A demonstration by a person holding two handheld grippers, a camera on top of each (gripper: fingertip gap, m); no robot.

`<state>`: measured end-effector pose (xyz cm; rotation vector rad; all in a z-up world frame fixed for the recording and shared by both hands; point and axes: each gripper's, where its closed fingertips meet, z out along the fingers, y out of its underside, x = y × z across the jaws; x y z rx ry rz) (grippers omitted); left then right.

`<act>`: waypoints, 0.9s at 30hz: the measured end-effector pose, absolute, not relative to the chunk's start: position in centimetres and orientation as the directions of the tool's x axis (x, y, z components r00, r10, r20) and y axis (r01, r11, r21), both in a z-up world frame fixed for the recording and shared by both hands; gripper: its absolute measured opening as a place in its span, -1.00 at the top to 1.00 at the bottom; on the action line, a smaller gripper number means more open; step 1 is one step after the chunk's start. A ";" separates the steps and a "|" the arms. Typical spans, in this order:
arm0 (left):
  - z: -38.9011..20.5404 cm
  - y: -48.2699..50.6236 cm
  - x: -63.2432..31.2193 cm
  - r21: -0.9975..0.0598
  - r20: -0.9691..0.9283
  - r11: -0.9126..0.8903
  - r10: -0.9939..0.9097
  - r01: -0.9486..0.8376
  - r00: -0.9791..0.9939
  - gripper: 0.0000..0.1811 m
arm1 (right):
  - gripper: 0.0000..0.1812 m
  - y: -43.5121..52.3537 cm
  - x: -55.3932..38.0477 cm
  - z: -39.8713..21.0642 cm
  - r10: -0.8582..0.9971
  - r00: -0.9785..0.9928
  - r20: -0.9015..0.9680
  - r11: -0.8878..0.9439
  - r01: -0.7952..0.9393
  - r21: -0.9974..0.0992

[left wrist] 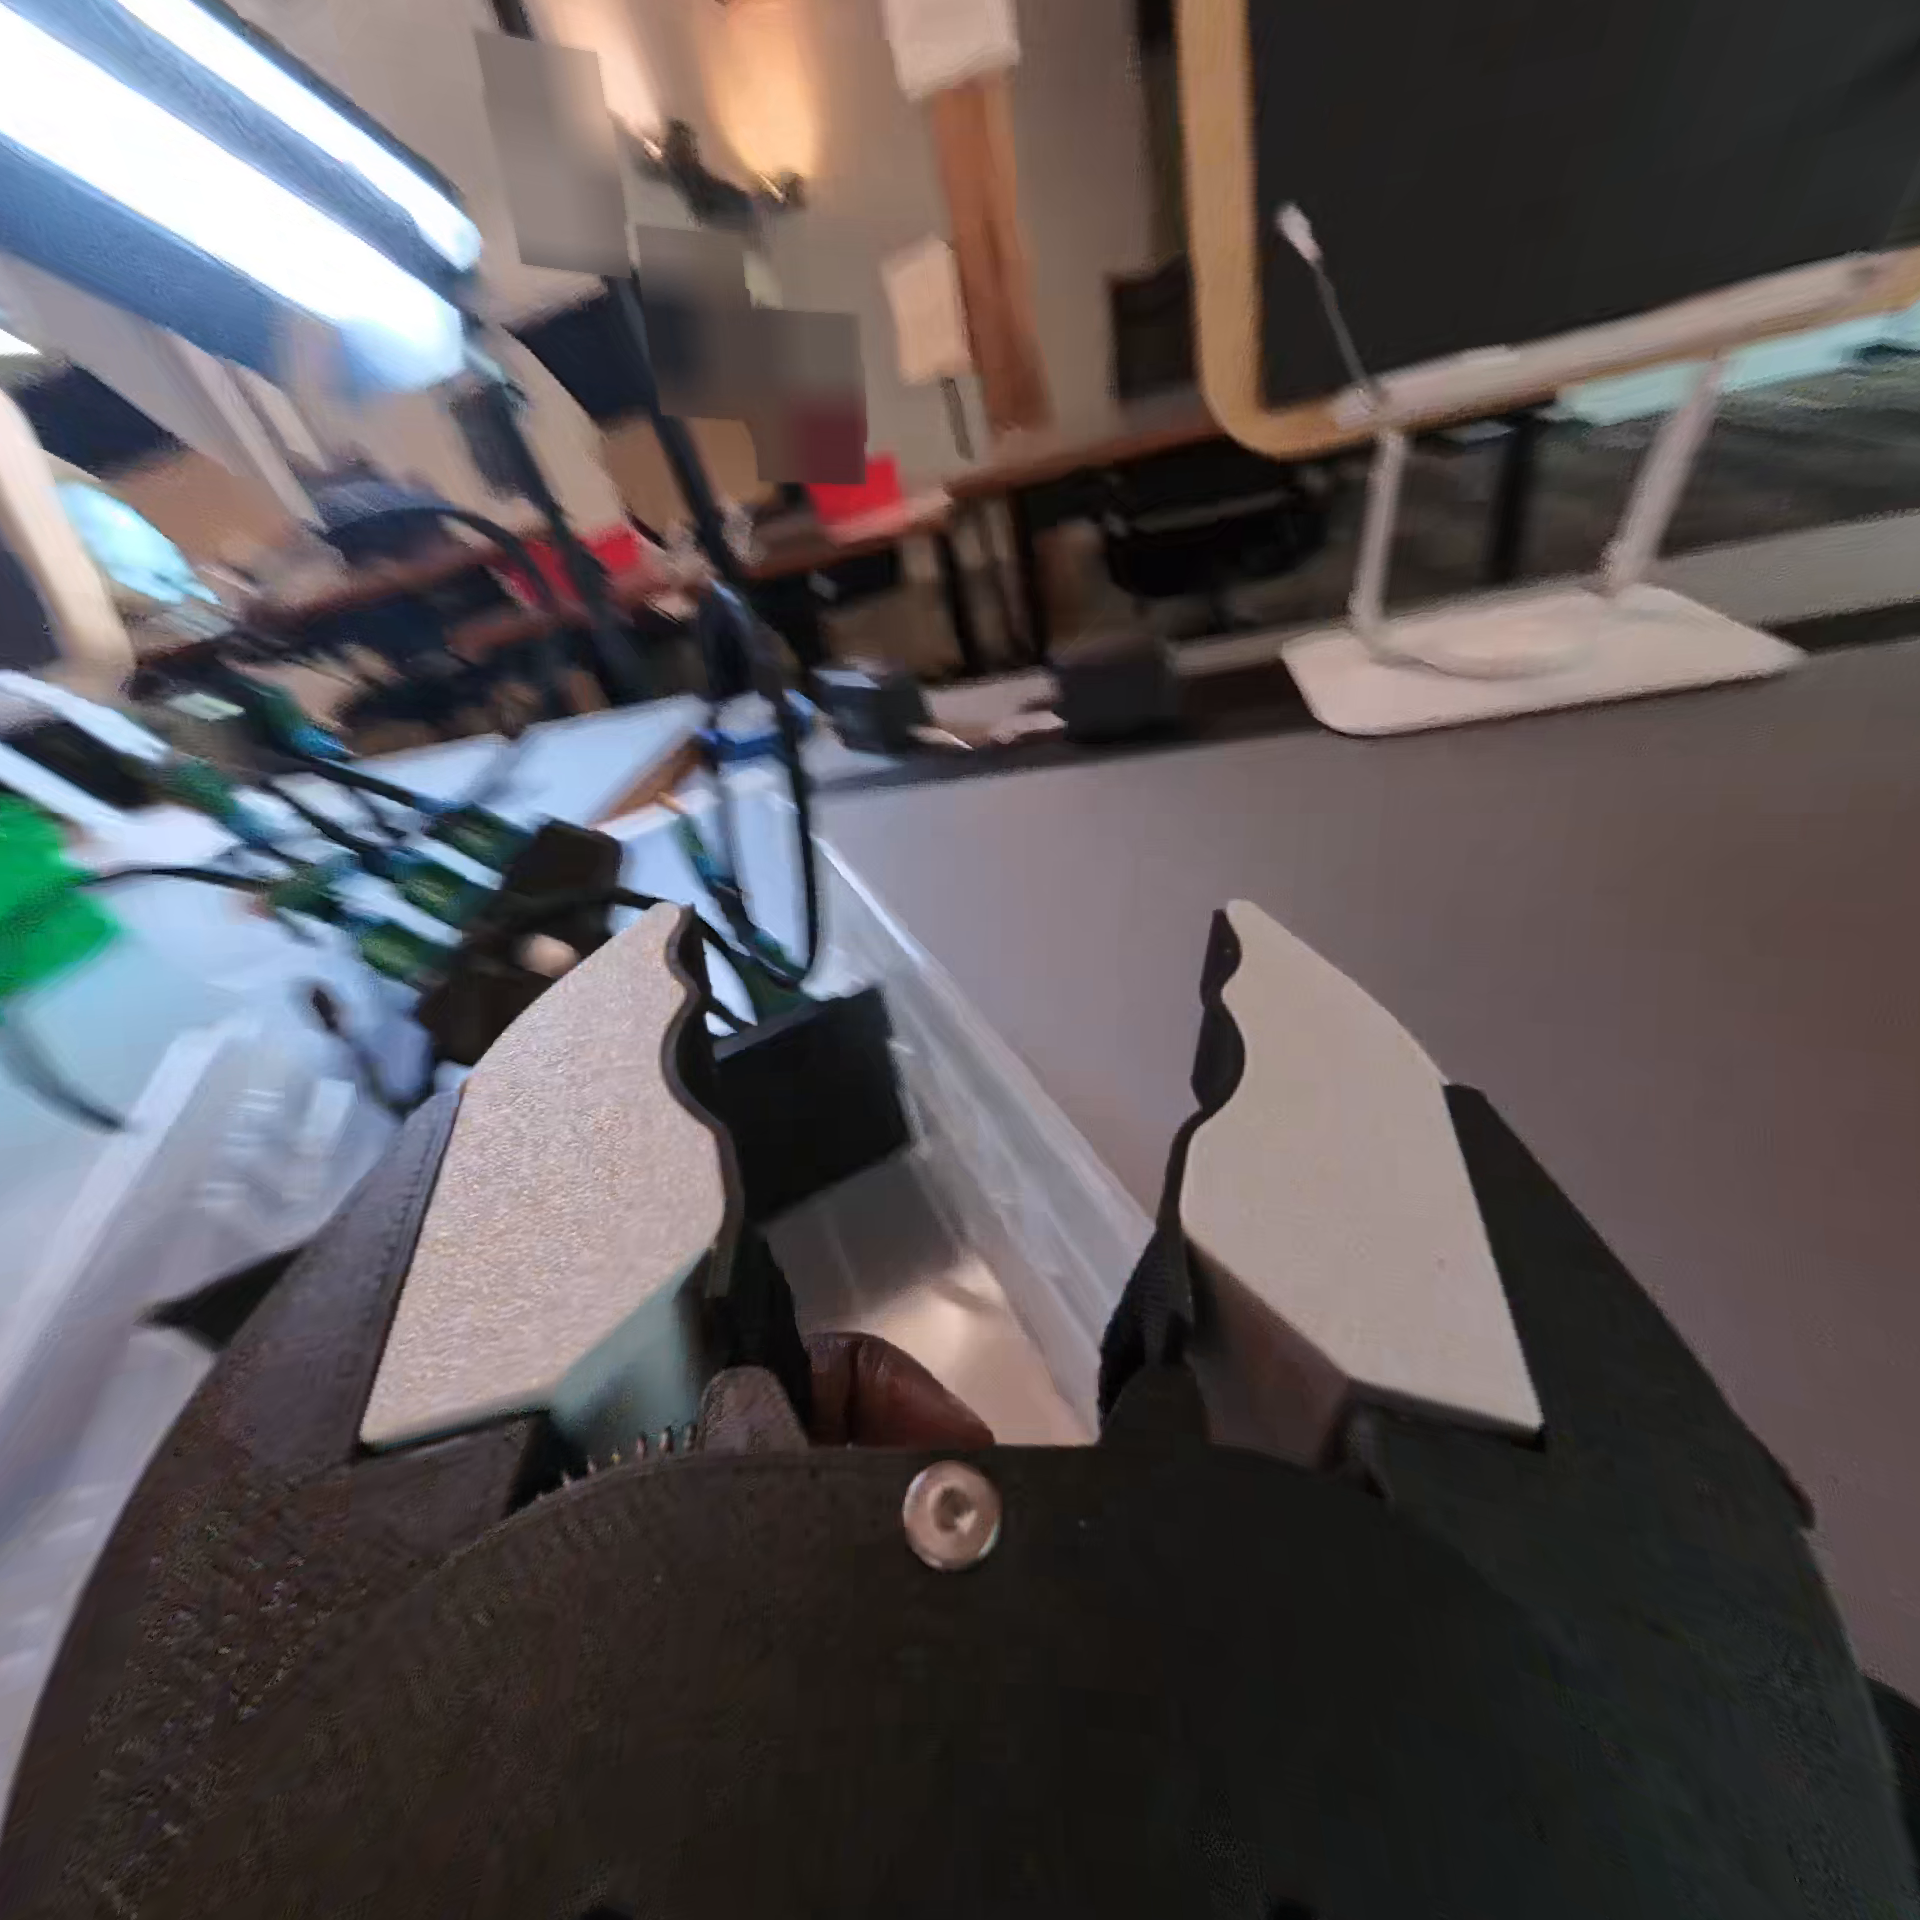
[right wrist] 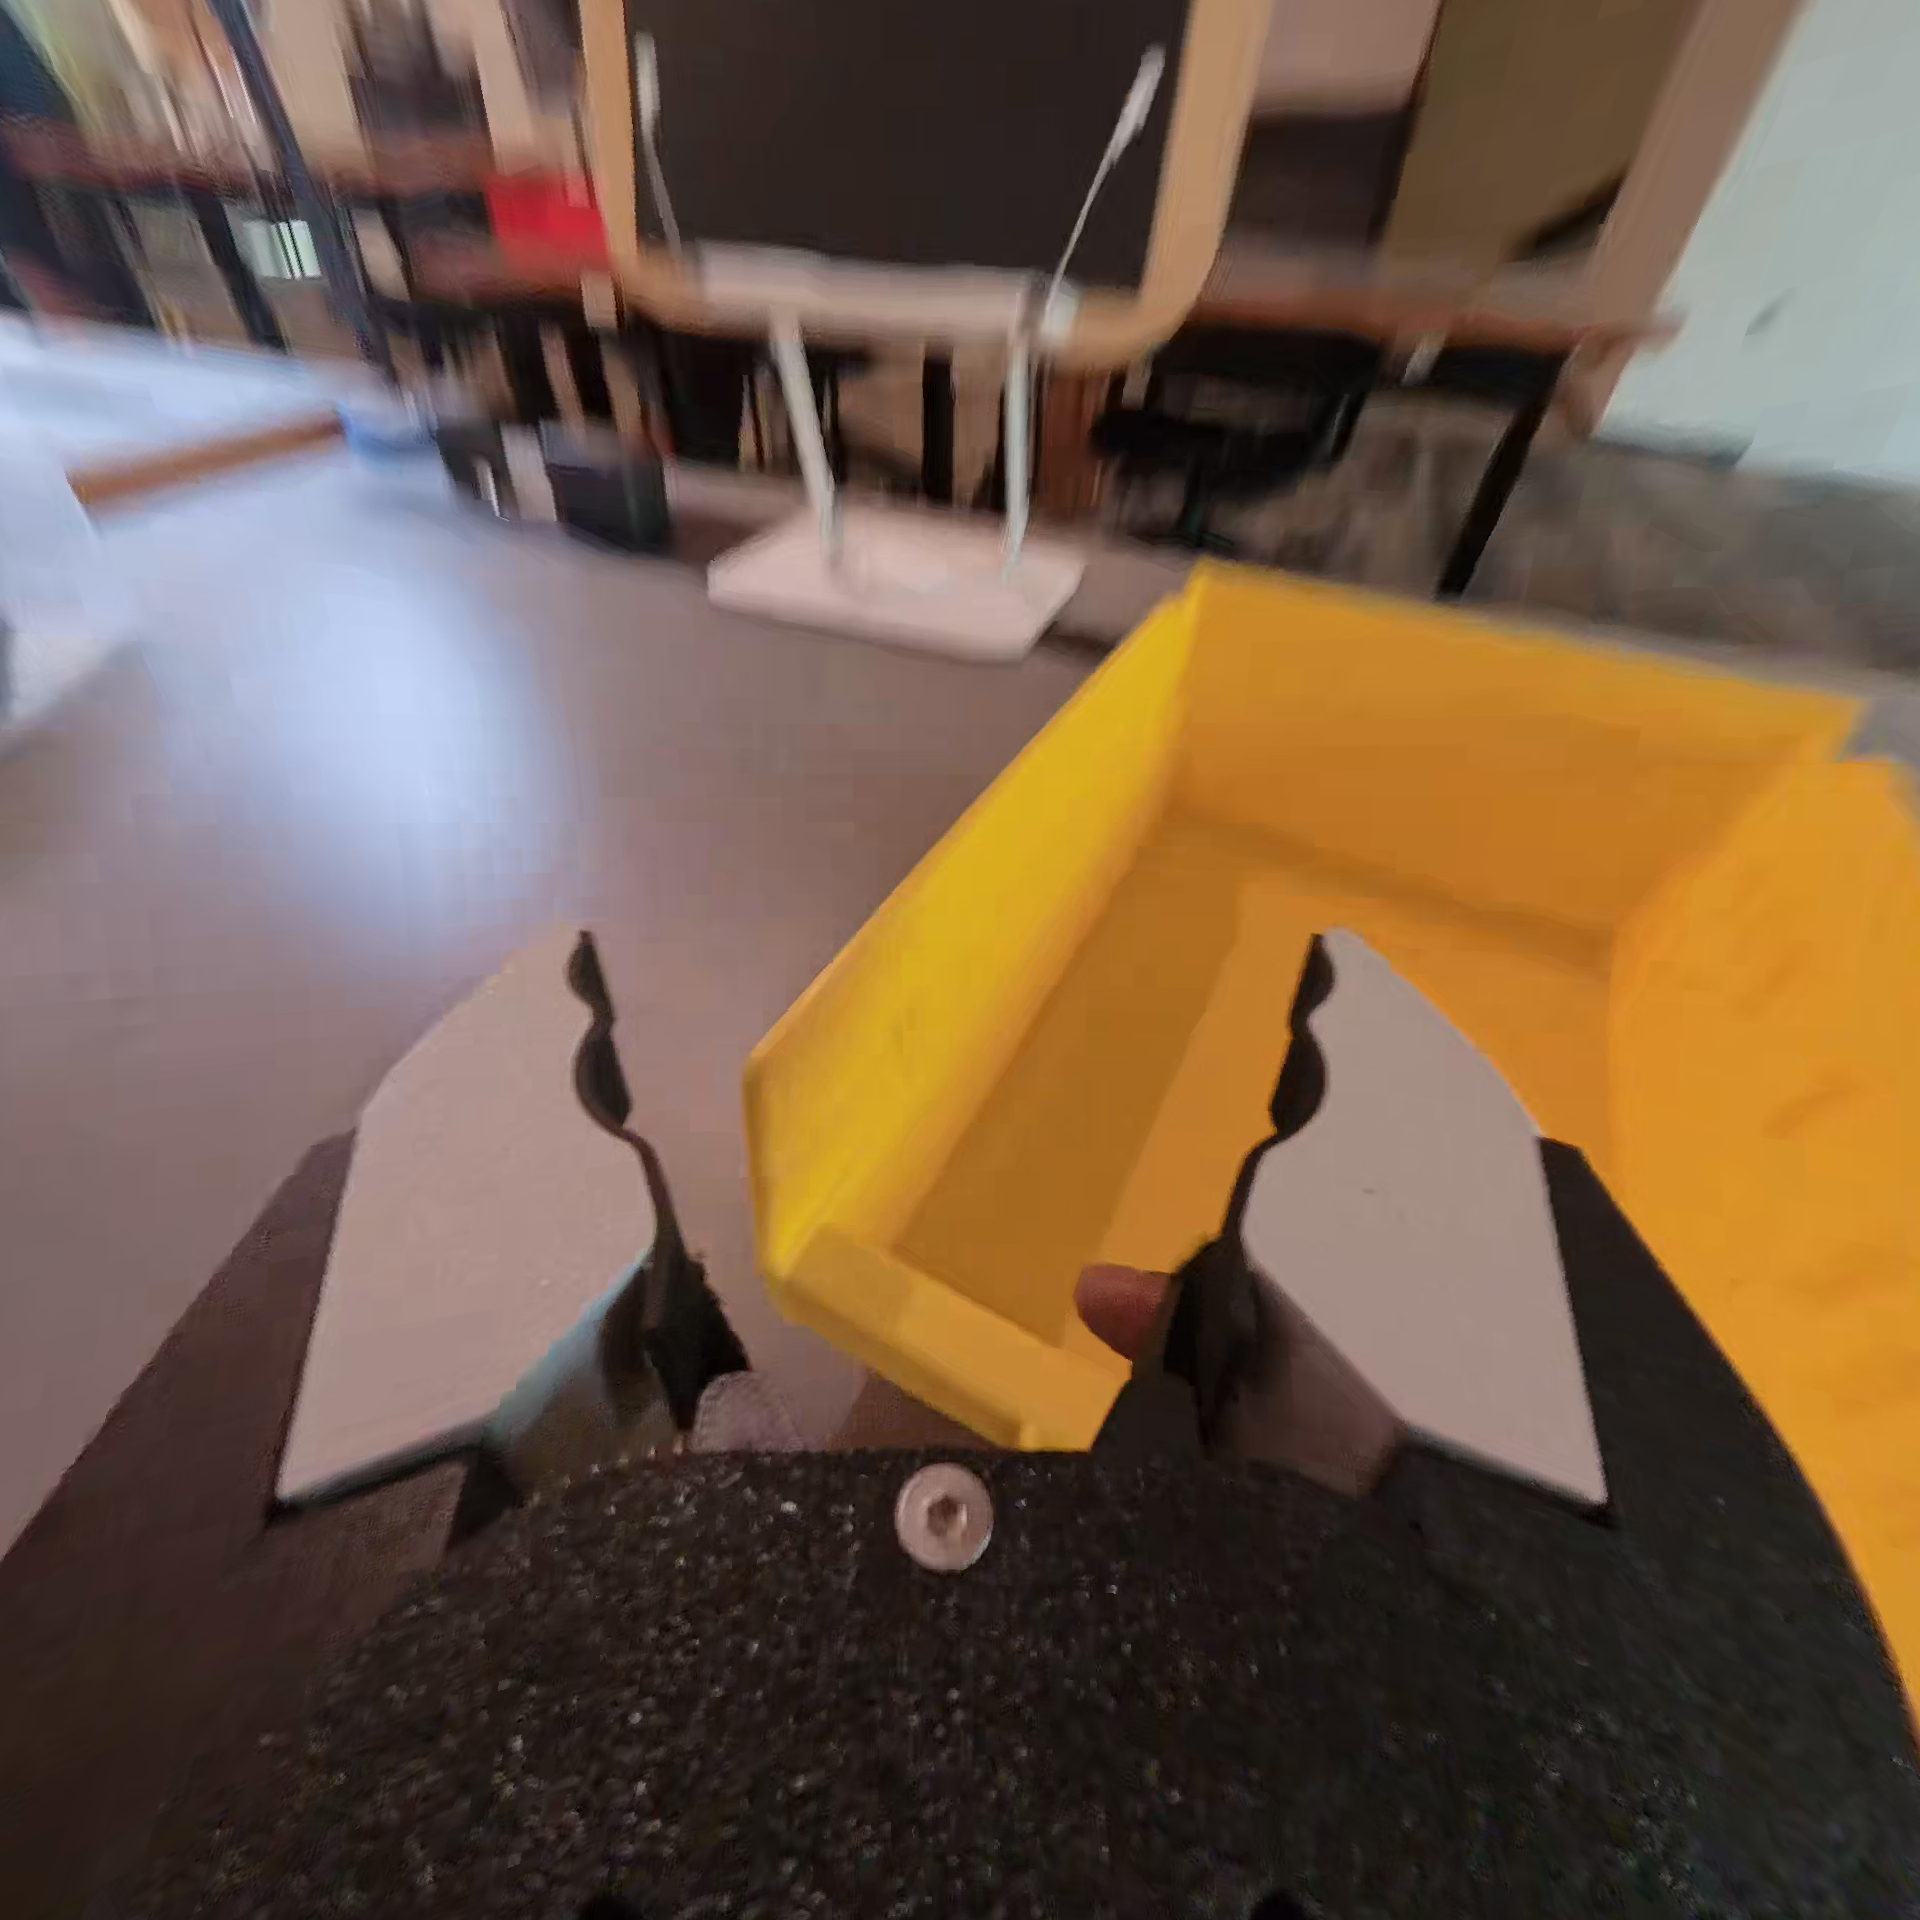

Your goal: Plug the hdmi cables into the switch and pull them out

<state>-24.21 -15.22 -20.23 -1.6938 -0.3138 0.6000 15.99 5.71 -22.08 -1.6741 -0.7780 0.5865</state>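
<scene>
Left tool (left wrist: 951, 914): two grey plates with scalloped black inner edges, set well apart, nothing between them. A fingertip (left wrist: 883, 1392) showed low in the gap at the tool's base.

Black box (left wrist: 805, 1091): just beyond the left tool's left finger, partly hidden by it, lying inside a clear plastic bin (left wrist: 966, 1081). Probably the HDMI switch; blur prevented certainty. Black cables (left wrist: 795, 831) rose from its far side, and whether they were plugged in could not be told.

Further left in the same bin: green circuit boards (left wrist: 436, 883) and more dark cables, heavily blurred.

Bench (left wrist: 1455, 883): grey-brown surface, running to the right of the bin and away to the far side.

Stand (left wrist: 1538, 665): white base with thin uprights, at the far right of the bench, in front of a dark panel with a pale wooden frame (left wrist: 1221, 312).

Right tool (right wrist: 951, 940): same build, fingers also spread wide, holding nothing. A fingertip (right wrist: 1122, 1304) showed beside the base of its right finger.

Yellow bin (right wrist: 935, 987): open plastic container on the bench, directly ahead and to the right of the right tool, its near corner lying between the fingers. The visible interior held no contents.

Far side in the right wrist view: the white stand (right wrist: 894, 592) and the framed dark panel (right wrist: 613, 156), blurred.
</scene>
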 end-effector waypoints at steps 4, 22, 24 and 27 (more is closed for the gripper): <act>-27.0 -13.7 -23.5 -0.868 -0.239 -0.497 0.401 -0.009 0.884 0.26 | -0.34 6.3 13.3 -27.1 0.744 0.655 0.133 -0.235 0.442 -0.866; -26.5 -15.9 -26.7 -0.872 -0.350 -0.464 0.366 -0.157 0.862 0.91 | 0.92 7.4 18.0 -29.5 0.636 0.722 0.272 -0.330 0.574 -0.749; -26.8 -16.0 -26.2 -0.865 -0.321 -0.481 0.313 -0.142 0.894 0.89 | 0.86 6.4 18.0 -30.3 0.695 0.685 0.220 -0.371 0.603 -0.706; -26.6 -16.2 -24.7 -0.841 -0.298 -0.518 0.204 -0.155 0.933 0.56 | 0.39 6.6 18.0 -28.2 0.675 0.700 0.233 -0.314 0.559 -0.768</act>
